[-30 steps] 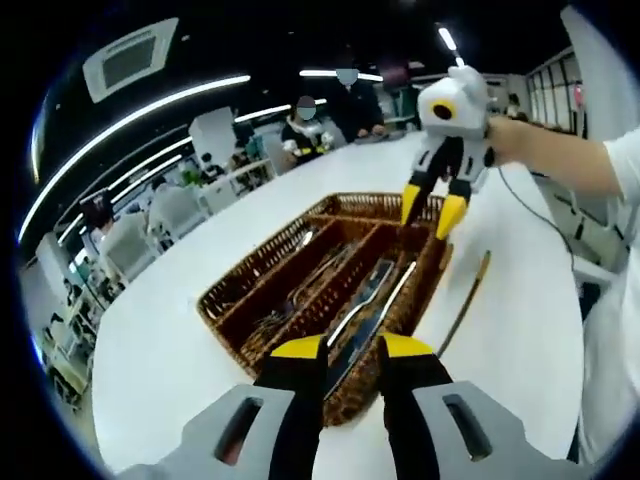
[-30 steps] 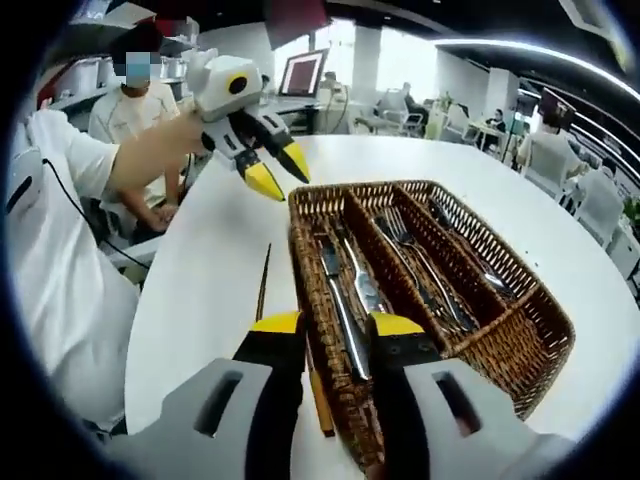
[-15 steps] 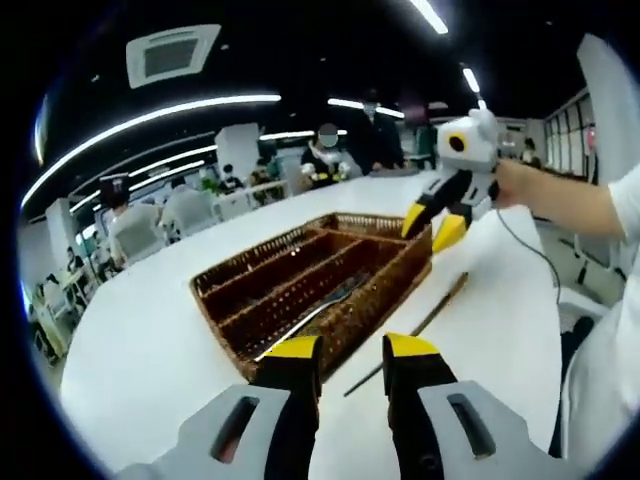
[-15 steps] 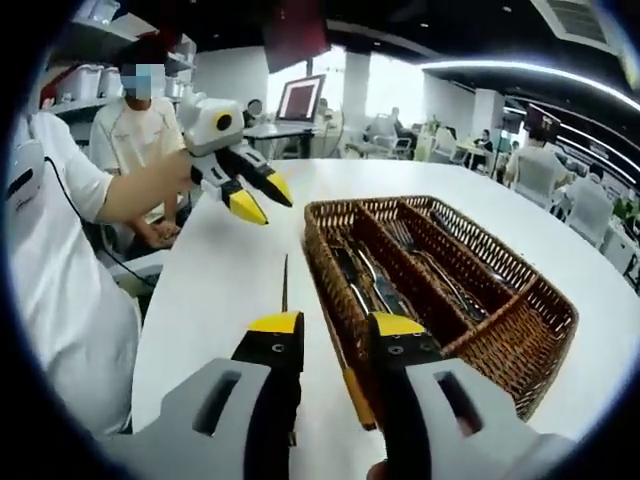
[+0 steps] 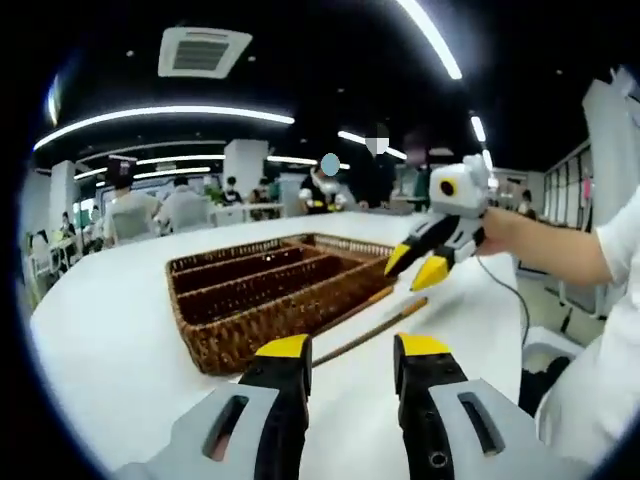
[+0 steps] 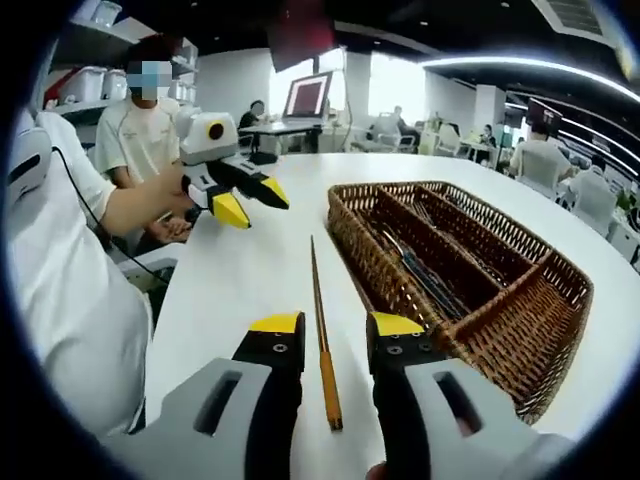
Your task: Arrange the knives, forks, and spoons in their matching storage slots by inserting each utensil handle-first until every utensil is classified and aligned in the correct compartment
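Both cameras sit lower than a second ago; I now see my basket [image 5: 270, 305] side-on, not from above. My left gripper [image 5: 350, 352] and right gripper [image 6: 323, 330] have fingers parted, holding nothing. Right gripper view looks into the basket compartments, utensils [image 6: 425, 275] lying lengthwise; left gripper view gives the basket's woven wall. One chopstick [image 6: 322, 340] lies on the worktop [image 6: 250, 290] just beside the basket, long axis along its side, orange end toward frame bottom.

no readable text, labels or signs
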Demonstrator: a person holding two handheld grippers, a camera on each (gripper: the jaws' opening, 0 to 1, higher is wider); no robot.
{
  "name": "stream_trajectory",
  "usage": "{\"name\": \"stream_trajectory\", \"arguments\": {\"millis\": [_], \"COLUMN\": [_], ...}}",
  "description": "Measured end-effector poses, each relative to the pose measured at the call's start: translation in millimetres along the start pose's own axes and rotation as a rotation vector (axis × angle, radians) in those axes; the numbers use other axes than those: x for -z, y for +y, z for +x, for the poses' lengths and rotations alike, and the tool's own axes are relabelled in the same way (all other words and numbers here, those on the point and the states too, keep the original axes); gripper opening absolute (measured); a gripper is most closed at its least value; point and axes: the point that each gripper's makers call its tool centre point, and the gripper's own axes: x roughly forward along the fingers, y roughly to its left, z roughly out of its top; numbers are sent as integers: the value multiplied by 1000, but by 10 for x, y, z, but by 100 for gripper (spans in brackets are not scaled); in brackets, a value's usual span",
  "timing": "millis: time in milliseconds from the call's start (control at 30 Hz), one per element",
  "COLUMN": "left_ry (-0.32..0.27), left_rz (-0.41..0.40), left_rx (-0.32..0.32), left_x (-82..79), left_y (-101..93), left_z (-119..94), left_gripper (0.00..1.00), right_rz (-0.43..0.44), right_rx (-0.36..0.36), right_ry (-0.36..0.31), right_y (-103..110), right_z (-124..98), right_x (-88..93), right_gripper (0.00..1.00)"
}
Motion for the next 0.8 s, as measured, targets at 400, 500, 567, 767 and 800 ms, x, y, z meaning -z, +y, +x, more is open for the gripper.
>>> {"name": "stream_trajectory", "arguments": {"millis": [400,500,567,767,800], "left_ry": [-81,-69,-78,-95,-98], "left_rz": [0,-9,12,-22,-28], "left_rx": [15,18,14,30,29], "left_x": [37,109,81,65,64], "left_y": [-137,-155,-162,-165,-158], "left_z": [69,84,72,59,53], "left_gripper": [31,31,31,31,30], "right_rz": [-55,-63,-68,-71,-70], "right_rx": [-40,-44,-47,-55,-60], "right_ry": [200,248,264,304,307], "right_y": [77,69,63,55,64], "right_z": [84,95,106,117,124], "right_x": [262,321,338,339,330], "right_gripper": [21,21,21,18,17]}}
